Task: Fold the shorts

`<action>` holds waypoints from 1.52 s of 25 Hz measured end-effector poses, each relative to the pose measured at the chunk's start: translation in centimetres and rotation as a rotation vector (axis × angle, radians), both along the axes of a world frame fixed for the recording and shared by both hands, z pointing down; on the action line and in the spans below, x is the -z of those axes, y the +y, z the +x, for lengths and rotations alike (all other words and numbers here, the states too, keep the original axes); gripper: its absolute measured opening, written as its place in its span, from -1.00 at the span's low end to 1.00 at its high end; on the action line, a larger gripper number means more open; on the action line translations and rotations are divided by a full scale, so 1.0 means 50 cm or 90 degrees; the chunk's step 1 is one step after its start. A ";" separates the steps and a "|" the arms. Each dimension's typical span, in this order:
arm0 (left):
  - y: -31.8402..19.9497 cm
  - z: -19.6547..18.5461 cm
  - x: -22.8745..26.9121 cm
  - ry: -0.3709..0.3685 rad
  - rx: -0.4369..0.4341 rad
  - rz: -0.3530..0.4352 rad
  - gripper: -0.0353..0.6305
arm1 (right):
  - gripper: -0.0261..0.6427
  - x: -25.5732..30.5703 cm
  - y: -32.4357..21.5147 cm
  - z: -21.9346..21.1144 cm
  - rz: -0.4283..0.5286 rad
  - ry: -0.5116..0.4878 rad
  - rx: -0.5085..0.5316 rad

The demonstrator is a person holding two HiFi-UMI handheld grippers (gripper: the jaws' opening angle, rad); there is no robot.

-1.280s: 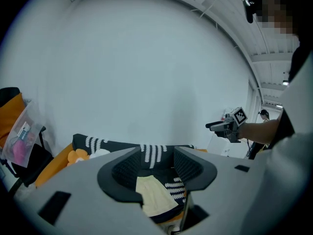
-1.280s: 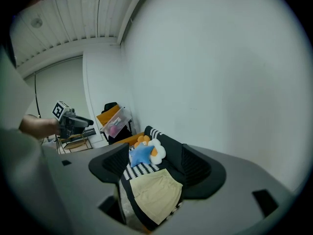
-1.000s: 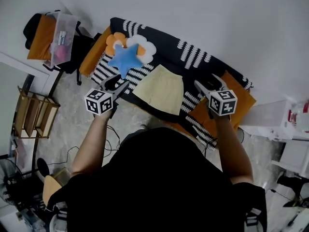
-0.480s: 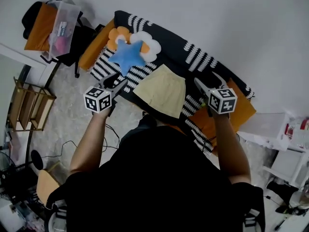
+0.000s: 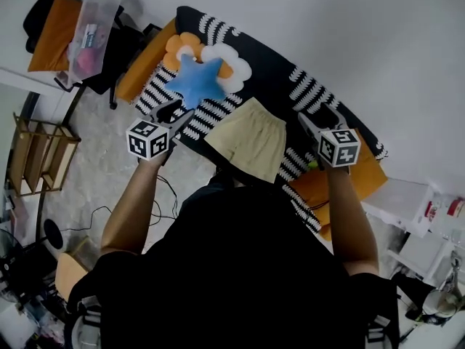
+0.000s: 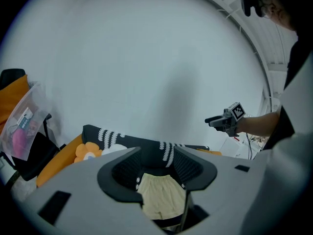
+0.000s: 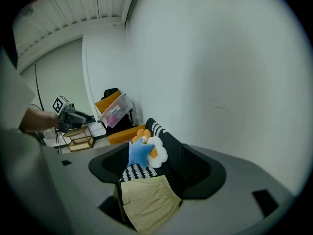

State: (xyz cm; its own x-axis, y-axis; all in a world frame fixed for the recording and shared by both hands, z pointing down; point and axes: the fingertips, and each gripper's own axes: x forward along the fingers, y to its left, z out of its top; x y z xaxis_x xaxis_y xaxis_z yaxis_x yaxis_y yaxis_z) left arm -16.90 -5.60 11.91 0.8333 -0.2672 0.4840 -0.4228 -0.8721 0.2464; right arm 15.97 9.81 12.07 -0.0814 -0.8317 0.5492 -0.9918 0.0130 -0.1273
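Pale yellow shorts (image 5: 247, 138) lie flat on a black sofa cover with white stripes (image 5: 276, 71). My left gripper (image 5: 176, 112) hovers off the shorts' left side, above the cover's front edge, jaws open and empty. My right gripper (image 5: 314, 115) hangs off the shorts' right side, also open and empty. In the left gripper view the shorts (image 6: 161, 197) show between the spread jaws of the left gripper (image 6: 159, 168), well beyond them. The right gripper view frames the shorts (image 7: 146, 202) the same way, with its gripper (image 7: 154, 173) apart from the cloth.
A blue star cushion (image 5: 195, 82) and a white-and-orange flower cushion (image 5: 221, 60) lie left of the shorts. Orange bedding (image 5: 341, 184) sits at the right end. A clear bin (image 5: 91, 31) on a chair, a wooden rack (image 5: 36, 158) and white drawers (image 5: 418, 209) stand around.
Both grippers have moved forward toward the sofa and a little down, keeping their jaws open. The shorts have not moved on the cover.
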 end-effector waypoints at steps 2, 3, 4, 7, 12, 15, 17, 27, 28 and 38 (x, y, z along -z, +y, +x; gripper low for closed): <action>-0.042 -0.006 -0.015 -0.001 0.005 -0.007 -0.22 | 0.11 -0.017 -0.045 -0.002 -0.009 0.006 0.009; -0.066 -0.012 -0.022 -0.001 0.009 -0.012 -0.22 | 0.11 -0.025 -0.070 -0.007 -0.015 0.008 0.013; -0.088 -0.020 -0.027 0.000 0.012 -0.017 -0.22 | 0.11 -0.034 -0.092 -0.015 -0.023 0.008 0.017; -0.135 -0.046 -0.041 0.007 0.024 -0.034 -0.22 | 0.11 -0.061 -0.140 -0.040 -0.049 0.009 0.028; -0.191 -0.075 -0.084 0.003 0.035 -0.052 -0.22 | 0.11 -0.115 -0.211 -0.052 -0.083 0.029 0.055; -0.224 -0.095 -0.113 0.000 0.045 -0.065 -0.22 | 0.11 -0.153 -0.254 -0.058 -0.107 0.046 0.081; -0.245 -0.110 -0.137 -0.004 0.051 -0.075 -0.22 | 0.11 -0.180 -0.284 -0.064 -0.122 0.049 0.095; -0.285 -0.161 -0.271 -0.034 0.078 -0.126 -0.20 | 0.09 -0.345 -0.404 -0.108 -0.210 0.110 0.225; -0.288 -0.163 -0.284 -0.036 0.079 -0.128 -0.19 | 0.08 -0.366 -0.415 -0.109 -0.219 0.124 0.246; -0.258 -0.204 -0.484 -0.076 0.159 -0.156 -0.18 | -0.14 -0.598 -0.483 -0.107 -0.273 0.204 0.417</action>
